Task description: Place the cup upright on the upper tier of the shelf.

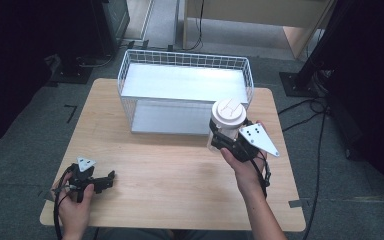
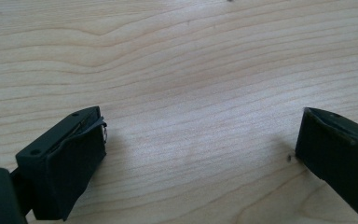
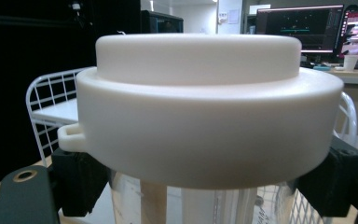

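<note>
Gripping a clear jar point(image 1: 219, 136) just under its white lid point(image 1: 228, 112), right tongs point(image 1: 228, 138) held it at the table's point(image 1: 170, 175) three o'clock, beside the wire basket point(image 1: 185, 90). Risked slipping on smooth walls. Left tongs point(image 1: 111, 176) lay wide, empty.

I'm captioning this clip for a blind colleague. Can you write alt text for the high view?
The right gripper grips a clear jar with a white lid, just in front of a white wire basket on a wooden table. The left gripper rests open near the table's front left corner.
</note>
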